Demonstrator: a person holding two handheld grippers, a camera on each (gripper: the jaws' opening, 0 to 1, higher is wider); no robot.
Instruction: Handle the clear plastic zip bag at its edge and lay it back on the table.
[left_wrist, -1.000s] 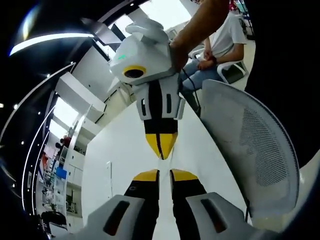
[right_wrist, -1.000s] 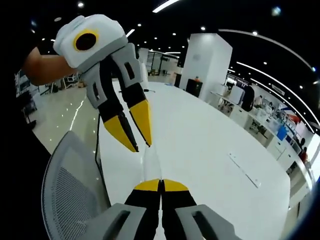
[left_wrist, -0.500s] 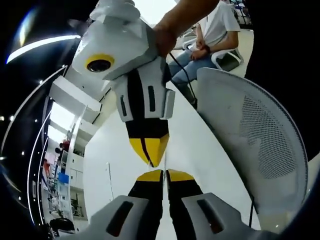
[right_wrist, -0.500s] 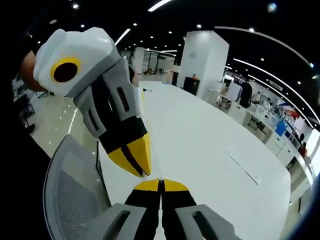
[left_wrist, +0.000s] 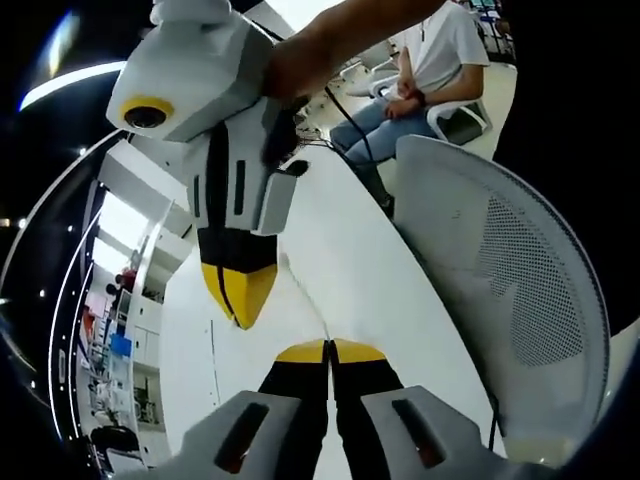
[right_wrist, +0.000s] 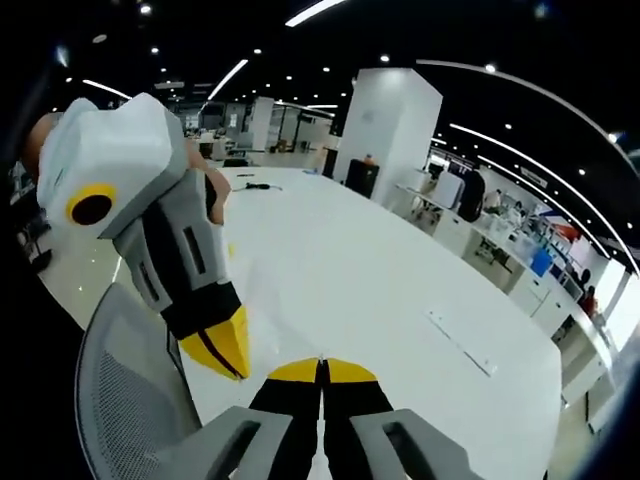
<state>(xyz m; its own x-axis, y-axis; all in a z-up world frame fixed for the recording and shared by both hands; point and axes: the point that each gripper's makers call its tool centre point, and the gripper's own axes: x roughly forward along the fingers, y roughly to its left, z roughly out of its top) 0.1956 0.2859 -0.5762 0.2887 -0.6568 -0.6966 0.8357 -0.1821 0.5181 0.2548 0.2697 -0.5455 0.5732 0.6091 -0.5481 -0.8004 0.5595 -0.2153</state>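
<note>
Two claws are clenched, the left gripper (left_wrist: 328, 350) apparently pinching the faint clear zip bag (left_wrist: 306, 300) above the table (left_wrist: 370, 250) near its chair-side edge, the right gripper (left_wrist: 238, 298) just beside; light, limp, slippery film, likely best gripped at its stiffer zip edge.

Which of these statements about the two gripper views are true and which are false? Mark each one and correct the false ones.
1. The left gripper has its yellow-tipped jaws shut. True.
2. The table has a dark wooden top. False: the top is plain white.
3. A mesh-backed chair stands at the table's edge. True.
4. The seated person beyond the table wears a black shirt. False: the shirt is white, worn with jeans.
5. The right gripper holds its jaws wide open. False: its yellow tips are together.
</note>
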